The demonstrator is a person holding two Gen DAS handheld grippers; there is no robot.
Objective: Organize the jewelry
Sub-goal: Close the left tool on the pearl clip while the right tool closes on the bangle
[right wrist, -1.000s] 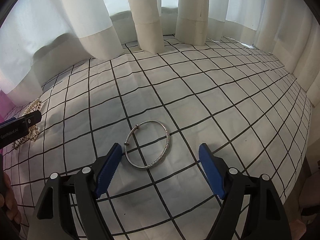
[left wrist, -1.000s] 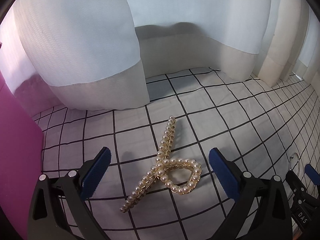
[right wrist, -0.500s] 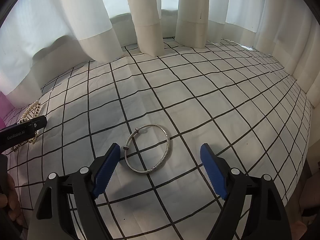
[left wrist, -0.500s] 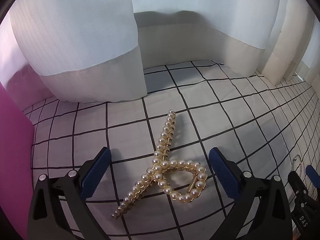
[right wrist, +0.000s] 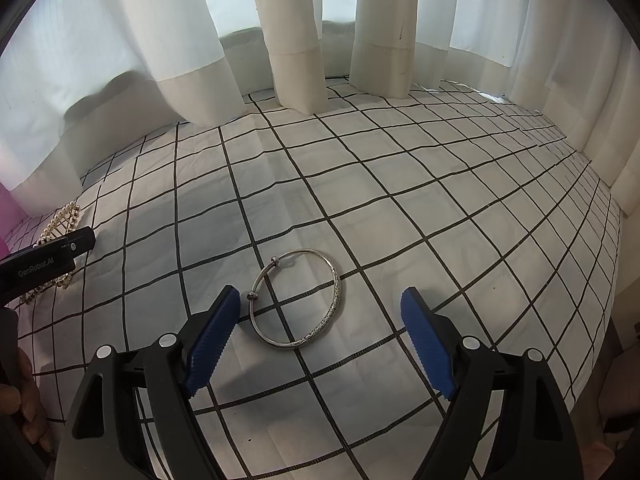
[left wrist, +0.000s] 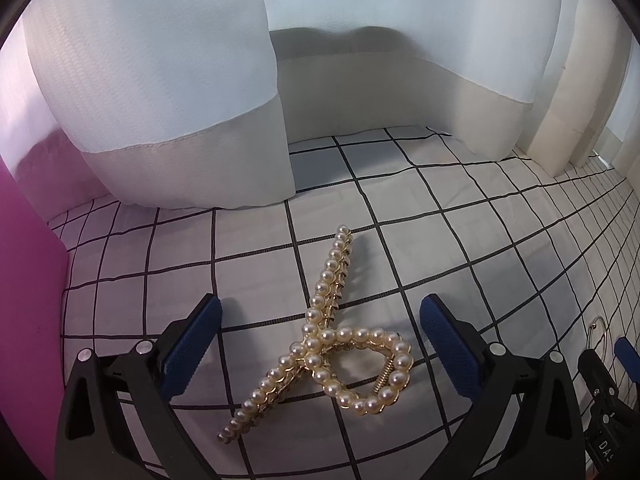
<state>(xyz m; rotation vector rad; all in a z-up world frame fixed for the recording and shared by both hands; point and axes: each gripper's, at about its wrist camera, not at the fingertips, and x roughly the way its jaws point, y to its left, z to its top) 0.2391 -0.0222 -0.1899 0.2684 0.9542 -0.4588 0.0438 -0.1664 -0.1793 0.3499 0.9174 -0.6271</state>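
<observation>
A gold hair claw set with pearls lies on the white grid-patterned cloth. My left gripper is open, its blue pads on either side of the claw's looped end without touching it. A silver bangle lies flat on the same cloth. My right gripper is open and straddles the bangle's near edge. The claw also shows at the far left of the right wrist view, partly behind the left gripper's body. The bangle's edge shows at the right of the left wrist view.
White curtains hang down onto the cloth along the back. A pink object stands at the left edge. The cloth's right edge drops off at the right.
Both grippers have moved forward and lower. The pearl claw and the bangle now sit further in between the open pads. Neither object has moved.
</observation>
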